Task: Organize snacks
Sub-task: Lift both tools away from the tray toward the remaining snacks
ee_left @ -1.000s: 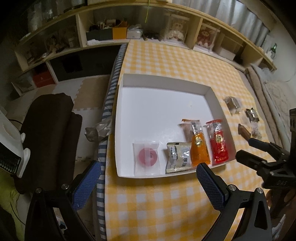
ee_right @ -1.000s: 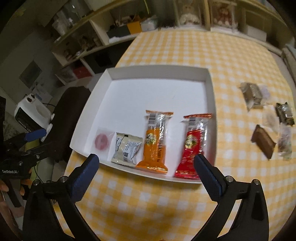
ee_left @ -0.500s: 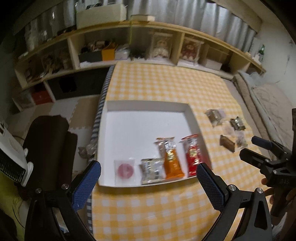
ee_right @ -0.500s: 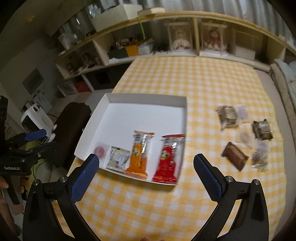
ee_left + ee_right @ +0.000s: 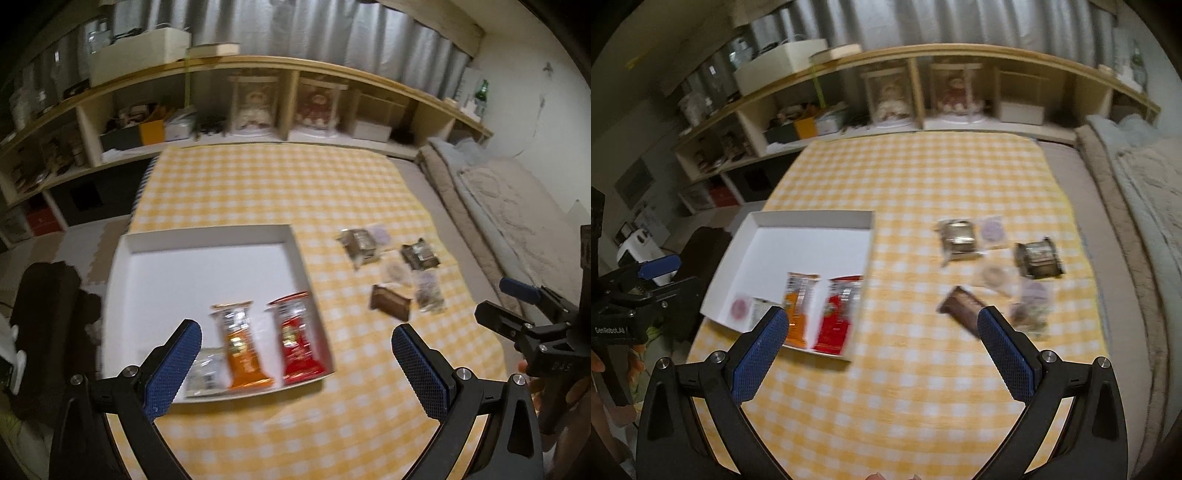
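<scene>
A yellow-and-white checked tablecloth (image 5: 280, 192) covers the table. Behind it runs a long wooden shelf unit (image 5: 960, 55) with open compartments: two of them each hold a doll in a clear case (image 5: 892, 99), one holds a white box (image 5: 1021, 112), and those further left hold an orange box (image 5: 806, 127) and assorted clutter too blurred to identify. A grey pleated curtain (image 5: 332, 33) hangs behind the shelf, a green bottle (image 5: 482, 90) stands at its right end, a dark chair (image 5: 44, 306) sits left of the table, and a beige quilted cover (image 5: 517, 206) lies to the right.
</scene>
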Demonstrator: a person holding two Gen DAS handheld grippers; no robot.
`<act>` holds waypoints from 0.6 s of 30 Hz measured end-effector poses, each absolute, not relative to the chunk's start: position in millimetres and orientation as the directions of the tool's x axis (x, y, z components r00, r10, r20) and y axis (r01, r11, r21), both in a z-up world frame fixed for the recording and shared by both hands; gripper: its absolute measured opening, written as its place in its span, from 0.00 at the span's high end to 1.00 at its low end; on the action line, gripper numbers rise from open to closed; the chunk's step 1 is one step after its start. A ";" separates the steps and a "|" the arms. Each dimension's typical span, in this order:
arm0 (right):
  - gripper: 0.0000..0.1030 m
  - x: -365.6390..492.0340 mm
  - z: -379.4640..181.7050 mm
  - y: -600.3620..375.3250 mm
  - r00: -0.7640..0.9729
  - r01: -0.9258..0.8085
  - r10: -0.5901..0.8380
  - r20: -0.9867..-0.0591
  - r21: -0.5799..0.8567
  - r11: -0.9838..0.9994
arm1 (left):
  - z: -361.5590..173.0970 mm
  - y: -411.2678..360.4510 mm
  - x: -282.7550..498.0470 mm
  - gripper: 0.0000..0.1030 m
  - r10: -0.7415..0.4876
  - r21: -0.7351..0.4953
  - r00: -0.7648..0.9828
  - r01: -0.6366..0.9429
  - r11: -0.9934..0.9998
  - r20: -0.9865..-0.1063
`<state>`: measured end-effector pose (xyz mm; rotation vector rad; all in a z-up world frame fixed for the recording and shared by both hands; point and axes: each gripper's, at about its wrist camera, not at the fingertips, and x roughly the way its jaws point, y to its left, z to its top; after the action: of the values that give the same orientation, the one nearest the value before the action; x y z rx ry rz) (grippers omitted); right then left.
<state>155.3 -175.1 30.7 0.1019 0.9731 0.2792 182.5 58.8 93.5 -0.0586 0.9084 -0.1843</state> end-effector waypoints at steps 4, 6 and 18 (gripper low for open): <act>0.00 156.6 27.6 -208.4 0.547 -0.152 0.242 -0.802 0.189 0.970 | 84.6 32.7 203.3 0.00 -0.220 -0.154 0.596 0.160 0.975 -0.772; 0.00 158.6 24.0 -224.4 0.551 -0.131 0.220 -0.805 0.177 0.975 | 77.8 20.1 213.0 0.00 -0.237 -0.168 0.593 0.169 0.971 -0.769; 0.00 181.9 -29.3 -306.8 0.524 0.062 0.107 -0.845 0.164 0.985 | -0.8 -78.2 294.5 0.00 -0.273 -0.191 0.529 0.205 0.960 -0.803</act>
<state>181.9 -306.8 -29.3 0.1822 1.0200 0.0270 294.5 -78.2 -0.8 -0.0768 0.9720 -0.2855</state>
